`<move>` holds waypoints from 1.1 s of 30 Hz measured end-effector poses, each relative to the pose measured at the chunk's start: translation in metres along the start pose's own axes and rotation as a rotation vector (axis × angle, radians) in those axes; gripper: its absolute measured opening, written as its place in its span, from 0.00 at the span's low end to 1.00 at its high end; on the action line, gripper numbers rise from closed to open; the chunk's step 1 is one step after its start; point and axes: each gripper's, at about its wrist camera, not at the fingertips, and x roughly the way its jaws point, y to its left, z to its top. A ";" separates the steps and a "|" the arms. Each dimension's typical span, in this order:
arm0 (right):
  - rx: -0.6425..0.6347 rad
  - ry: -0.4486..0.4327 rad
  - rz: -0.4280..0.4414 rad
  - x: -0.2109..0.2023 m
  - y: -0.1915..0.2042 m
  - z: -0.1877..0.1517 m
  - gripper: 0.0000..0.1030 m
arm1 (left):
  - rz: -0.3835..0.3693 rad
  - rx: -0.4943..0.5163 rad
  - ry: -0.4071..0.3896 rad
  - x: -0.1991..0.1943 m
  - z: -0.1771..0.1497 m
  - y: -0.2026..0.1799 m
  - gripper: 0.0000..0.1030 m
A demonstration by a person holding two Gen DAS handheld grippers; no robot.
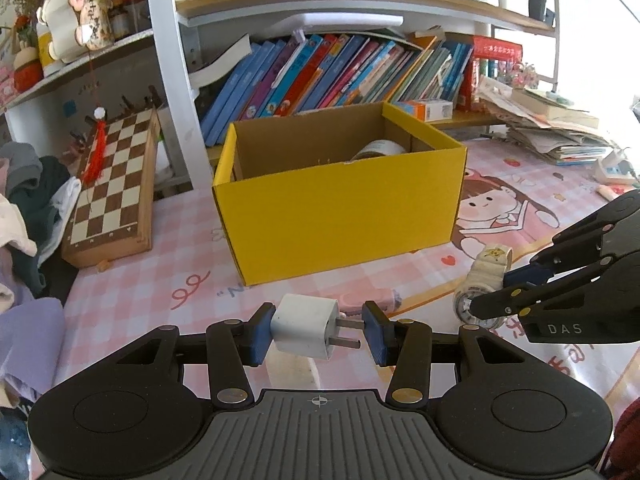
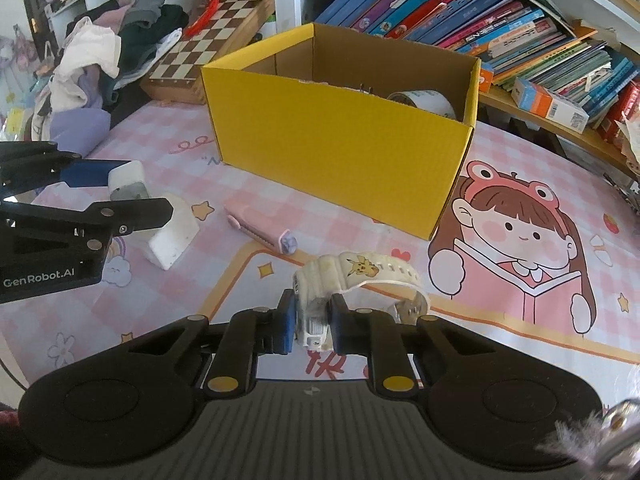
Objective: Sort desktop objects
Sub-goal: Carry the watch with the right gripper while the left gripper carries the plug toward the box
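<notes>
While my left gripper point(image 1: 318, 334) pinches the white charger point(image 1: 306, 326), the yellow box point(image 1: 340, 196) sits straight ahead. On right wrist, my right gripper point(image 2: 310, 326) clamps the watch point(image 2: 352, 284); box ahead, pink knife point(image 2: 262, 230) ahead-left.

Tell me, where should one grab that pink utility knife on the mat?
Across the middle of the pink utility knife, from above. It lies flat and slim on the mat, long sides free, so fingers can likely straddle its narrow width; the yellow box behind leaves room.
</notes>
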 end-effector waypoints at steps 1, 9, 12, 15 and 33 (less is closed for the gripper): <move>0.007 -0.002 -0.001 -0.002 0.001 -0.001 0.15 | -0.002 0.002 -0.003 -0.002 0.000 0.000 0.45; 0.045 -0.019 -0.011 -0.017 0.007 -0.006 0.15 | -0.016 0.012 -0.022 -0.017 -0.005 0.002 0.45; 0.057 -0.020 -0.012 -0.021 0.009 -0.009 0.15 | -0.020 0.015 -0.029 -0.022 -0.006 0.003 0.45; 0.067 -0.023 -0.013 -0.026 0.011 -0.011 0.15 | -0.025 0.020 -0.035 -0.026 -0.007 0.003 0.45; 0.083 -0.087 -0.023 -0.051 0.005 -0.003 0.15 | -0.072 0.076 -0.094 -0.039 0.008 -0.005 0.45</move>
